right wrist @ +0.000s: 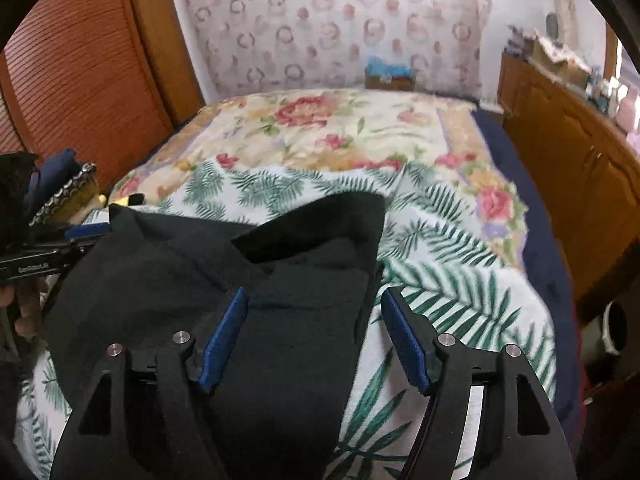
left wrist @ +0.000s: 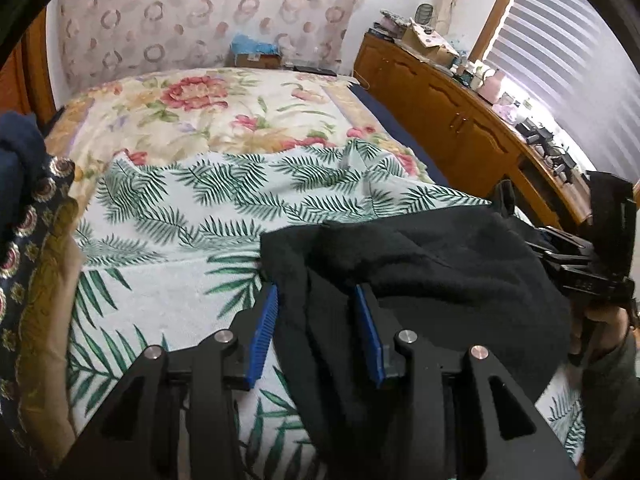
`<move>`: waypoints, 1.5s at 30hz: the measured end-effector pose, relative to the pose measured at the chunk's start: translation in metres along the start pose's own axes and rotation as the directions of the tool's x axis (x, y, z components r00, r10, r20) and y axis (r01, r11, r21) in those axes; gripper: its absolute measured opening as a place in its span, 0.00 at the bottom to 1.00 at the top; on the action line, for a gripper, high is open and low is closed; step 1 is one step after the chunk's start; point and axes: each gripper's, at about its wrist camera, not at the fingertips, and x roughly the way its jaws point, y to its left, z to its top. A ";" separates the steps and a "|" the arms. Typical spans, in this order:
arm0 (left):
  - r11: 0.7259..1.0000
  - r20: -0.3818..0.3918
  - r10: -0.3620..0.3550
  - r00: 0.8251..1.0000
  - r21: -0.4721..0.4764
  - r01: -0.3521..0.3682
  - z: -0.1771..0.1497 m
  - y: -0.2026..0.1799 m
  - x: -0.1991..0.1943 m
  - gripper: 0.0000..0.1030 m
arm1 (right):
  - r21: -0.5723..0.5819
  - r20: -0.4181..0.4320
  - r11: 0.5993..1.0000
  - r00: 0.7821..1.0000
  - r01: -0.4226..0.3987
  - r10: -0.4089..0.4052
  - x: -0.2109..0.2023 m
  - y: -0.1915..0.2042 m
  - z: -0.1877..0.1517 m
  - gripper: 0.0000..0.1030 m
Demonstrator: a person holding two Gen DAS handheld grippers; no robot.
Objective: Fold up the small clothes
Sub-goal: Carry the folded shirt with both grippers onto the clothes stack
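Observation:
A black garment (left wrist: pixel 440 256) lies partly folded on a palm-leaf cloth (left wrist: pixel 180 208) spread over the bed. My left gripper (left wrist: pixel 316 290) has its blue pads closed on a bunched edge of the garment, and the fabric fills the gap between them. In the right wrist view the same gripper (right wrist: pixel 94 236) holds the garment's left corner slightly raised. My right gripper (right wrist: pixel 314 294) stands open over the right side of the black garment (right wrist: pixel 280 320). Its left finger is above the fabric, its right finger above the leaf cloth, and neither pad presses on anything.
A floral blanket (left wrist: pixel 224 112) covers the far half of the bed. Stacked dark and patterned clothes (left wrist: pixel 24 200) sit at the left edge. A wooden dresser (left wrist: pixel 440 96) with clutter on top runs along the right. A louvred wooden door (right wrist: pixel 80 72) stands at the left.

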 end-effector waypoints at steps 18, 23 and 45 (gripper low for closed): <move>0.994 0.081 -0.100 0.992 0.042 0.097 0.000 -0.020 -0.030 0.04 | -0.017 0.044 0.984 0.983 -0.178 0.179 -0.006 0.011 -0.002 0.16; 0.993 0.194 -0.111 0.975 0.047 0.104 -0.007 -0.026 -0.082 0.04 | -0.067 0.145 0.982 0.972 -0.177 0.185 -0.041 0.029 0.005 0.15; 0.986 0.563 0.120 0.818 -0.162 -0.034 -0.091 0.074 -0.295 0.03 | -0.445 0.308 0.879 0.892 -0.172 0.331 -0.125 0.222 0.107 0.13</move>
